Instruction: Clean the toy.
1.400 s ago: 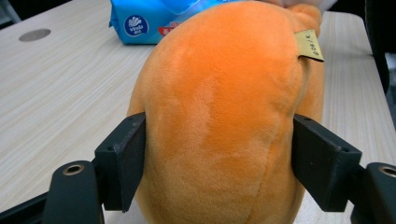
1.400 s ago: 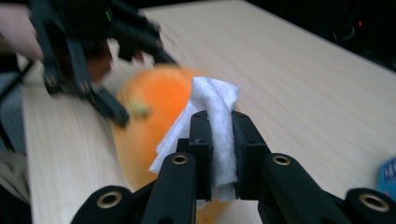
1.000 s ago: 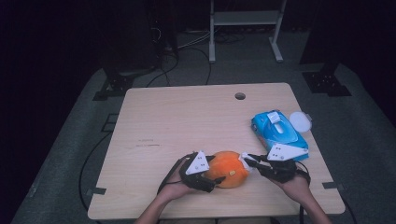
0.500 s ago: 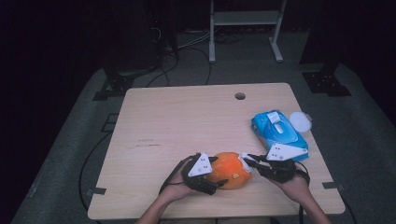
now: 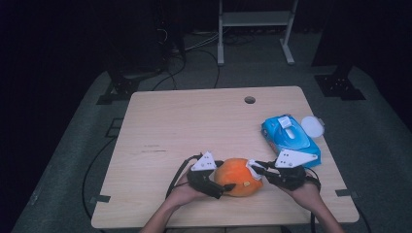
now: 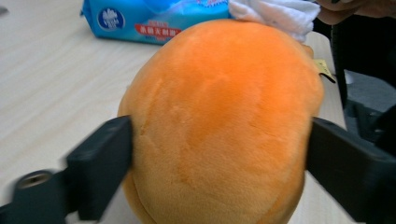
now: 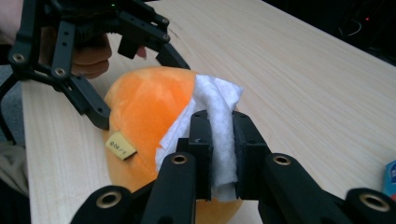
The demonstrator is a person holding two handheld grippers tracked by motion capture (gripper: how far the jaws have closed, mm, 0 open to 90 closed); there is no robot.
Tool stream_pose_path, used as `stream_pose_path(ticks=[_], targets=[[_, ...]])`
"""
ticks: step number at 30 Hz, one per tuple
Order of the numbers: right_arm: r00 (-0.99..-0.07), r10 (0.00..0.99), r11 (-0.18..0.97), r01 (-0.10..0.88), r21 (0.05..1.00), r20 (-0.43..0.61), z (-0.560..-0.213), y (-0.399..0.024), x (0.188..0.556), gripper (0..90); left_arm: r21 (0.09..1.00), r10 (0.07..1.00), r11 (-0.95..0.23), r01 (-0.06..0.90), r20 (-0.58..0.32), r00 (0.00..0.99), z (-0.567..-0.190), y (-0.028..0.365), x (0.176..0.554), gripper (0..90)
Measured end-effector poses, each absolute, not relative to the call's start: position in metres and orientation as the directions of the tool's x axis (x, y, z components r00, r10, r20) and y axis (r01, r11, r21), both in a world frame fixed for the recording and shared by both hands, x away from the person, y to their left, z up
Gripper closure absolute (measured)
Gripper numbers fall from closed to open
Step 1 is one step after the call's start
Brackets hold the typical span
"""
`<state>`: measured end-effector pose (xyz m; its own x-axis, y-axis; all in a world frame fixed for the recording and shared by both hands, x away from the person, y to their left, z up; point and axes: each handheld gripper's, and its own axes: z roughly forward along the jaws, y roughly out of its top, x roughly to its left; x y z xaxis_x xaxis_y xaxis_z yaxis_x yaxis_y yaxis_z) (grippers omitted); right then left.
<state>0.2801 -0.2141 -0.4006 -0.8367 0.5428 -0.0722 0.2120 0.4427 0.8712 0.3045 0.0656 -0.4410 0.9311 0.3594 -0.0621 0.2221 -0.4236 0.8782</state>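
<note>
1. Orange plush toy (image 5: 237, 176) is seen resting near the worktop's (image 5: 194, 126) front edge.
2. It is flanked by the left claw (image 5: 225, 188), whose jaws have just been opening, apparently barely touching.
3. White wipe (image 7: 215, 122) is pinched by the right claw (image 7: 219, 154) against the toy.

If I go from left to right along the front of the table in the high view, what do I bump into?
Left gripper → orange plush toy → white wipe → right gripper, with the blue pack of wet wipes farther back on the right.
</note>
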Motion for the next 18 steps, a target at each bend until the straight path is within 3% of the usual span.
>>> stream_pose_path(ticks=[3, 8, 10, 16, 18], targets=[[-0.843, 0.532, 0.422, 0.183, 0.888, -0.079, -0.393, -0.205, 0.276, 79.1, 0.883, 0.367, -0.439, 0.168, 0.006, 0.93, -0.433, 0.058, 0.296, 25.4], [-0.868, 0.477, 0.47, 0.12, 0.874, -0.138, -0.385, -0.186, 0.269, 79.1, 0.868, 0.349, -0.485, 0.102, 0.085, 0.933, -0.428, 0.05, 0.287, 27.0], [-0.866, 0.483, 0.473, 0.136, 0.871, -0.128, -0.389, -0.191, 0.27, 79.1, 0.874, 0.333, -0.474, 0.108, 0.065, 0.941, -0.431, 0.054, 0.289, 24.4], [-0.857, 0.506, 0.457, 0.173, 0.873, -0.096, -0.394, -0.206, 0.274, 79.1, 0.88, 0.34, -0.431, 0.201, -0.048, 0.939, -0.437, 0.057, 0.3, 4.8], [-0.86, 0.503, 0.456, 0.175, 0.872, -0.09, -0.395, -0.205, 0.275, 79.1, 0.861, 0.334, -0.424, 0.281, -0.14, 0.932, -0.446, 0.057, 0.308, 3.5]])
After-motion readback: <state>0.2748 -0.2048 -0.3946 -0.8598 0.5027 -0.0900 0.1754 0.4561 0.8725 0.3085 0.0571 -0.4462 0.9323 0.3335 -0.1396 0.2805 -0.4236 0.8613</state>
